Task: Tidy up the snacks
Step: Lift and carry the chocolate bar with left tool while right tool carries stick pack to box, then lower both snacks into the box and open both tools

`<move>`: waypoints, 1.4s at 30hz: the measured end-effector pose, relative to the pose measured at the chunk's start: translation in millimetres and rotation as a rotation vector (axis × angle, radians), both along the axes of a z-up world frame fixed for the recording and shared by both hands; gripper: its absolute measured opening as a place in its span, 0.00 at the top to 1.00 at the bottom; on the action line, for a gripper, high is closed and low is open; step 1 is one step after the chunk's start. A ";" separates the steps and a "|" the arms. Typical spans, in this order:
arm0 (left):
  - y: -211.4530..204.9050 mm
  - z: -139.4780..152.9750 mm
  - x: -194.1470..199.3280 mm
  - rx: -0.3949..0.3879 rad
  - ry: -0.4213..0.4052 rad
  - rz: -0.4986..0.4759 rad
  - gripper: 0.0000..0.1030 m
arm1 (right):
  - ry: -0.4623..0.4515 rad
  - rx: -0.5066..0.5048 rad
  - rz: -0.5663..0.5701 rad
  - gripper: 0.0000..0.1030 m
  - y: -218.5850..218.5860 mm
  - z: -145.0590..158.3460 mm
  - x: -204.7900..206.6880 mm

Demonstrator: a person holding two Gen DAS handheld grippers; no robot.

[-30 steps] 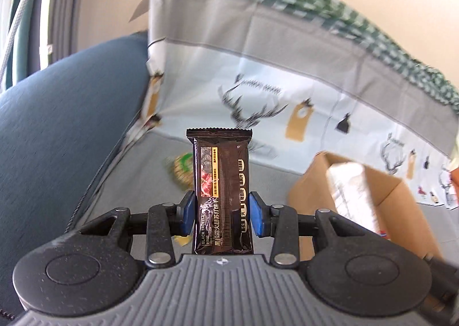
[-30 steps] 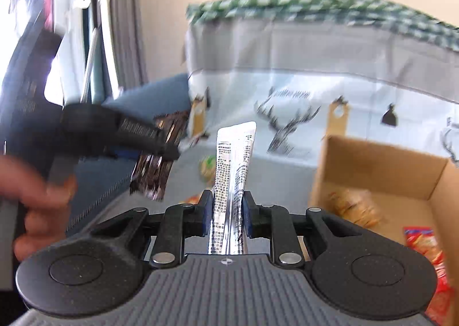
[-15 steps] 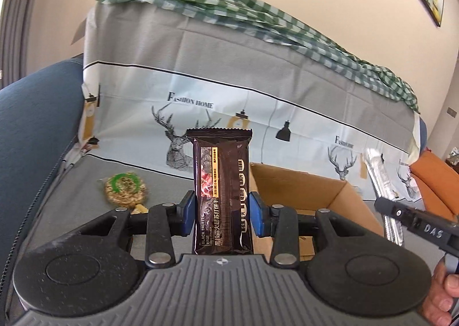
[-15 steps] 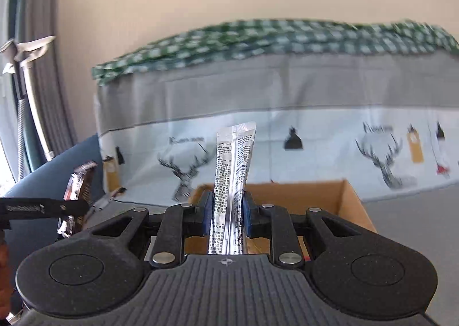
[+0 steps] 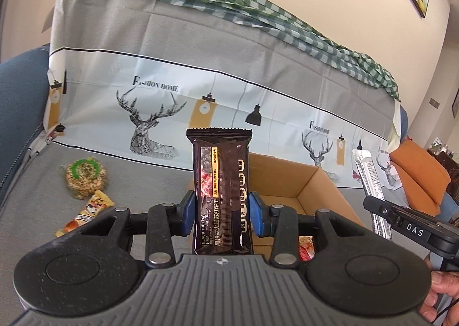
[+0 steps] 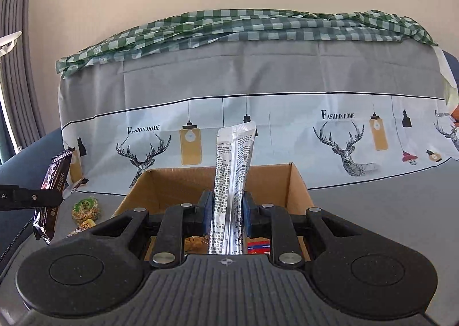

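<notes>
Grey cloth printed with deer and hanging lamps covers the sofa seat and back, with a green checked cloth bunched along the top. At far left on the seat, in the left wrist view, lies a round nut cake in clear wrap, and just in front of it a small orange packet, the two nearly touching. Right of these the left tongs are clamped on a dark brown bar, which stands upright between the blue pads, its crimped top edge uppermost. Behind and to the right of the bar sits an open cardboard box on the seat; a red wrapper shows inside it, partly hidden by the tongs. Further right the right tongs come in from the edge, closed on a silver sachet that leans above the box's right side. An orange cushion lies at far right.

In the right wrist view the bar hangs at left, gripped by the left tongs, with the nut cake below it beside the box. The sachet stands upright, pinched at the middle in the right tongs, directly over the box's open top. Inside, a pale snack and a red pack are partly visible.
</notes>
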State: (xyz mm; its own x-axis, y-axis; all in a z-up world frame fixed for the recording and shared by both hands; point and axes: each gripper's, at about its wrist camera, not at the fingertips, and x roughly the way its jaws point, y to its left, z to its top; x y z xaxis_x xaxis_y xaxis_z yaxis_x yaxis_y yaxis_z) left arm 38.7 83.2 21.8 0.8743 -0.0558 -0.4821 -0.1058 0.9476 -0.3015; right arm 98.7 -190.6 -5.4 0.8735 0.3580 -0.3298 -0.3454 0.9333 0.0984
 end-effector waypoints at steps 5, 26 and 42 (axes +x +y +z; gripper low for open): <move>-16.0 -6.4 6.8 0.016 0.009 -0.039 0.59 | -0.003 -0.022 -0.012 0.78 -5.3 -2.3 -0.1; -24.7 -23.0 15.6 0.010 -0.028 -0.113 0.59 | 0.009 -0.062 -0.023 0.78 -5.3 -10.2 10.2; -39.7 -22.5 14.9 -0.007 -0.058 -0.207 0.59 | 0.011 -0.074 -0.029 0.78 -2.7 -11.1 11.4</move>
State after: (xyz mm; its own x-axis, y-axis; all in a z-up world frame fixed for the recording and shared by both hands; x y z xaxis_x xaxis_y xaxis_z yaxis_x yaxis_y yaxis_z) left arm 53.7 43.4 -0.7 0.8700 -0.2401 -0.4306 0.1086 0.9453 -0.3076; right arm 110.1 -193.3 -16.5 0.8794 0.3065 -0.3642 -0.3171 0.9479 0.0322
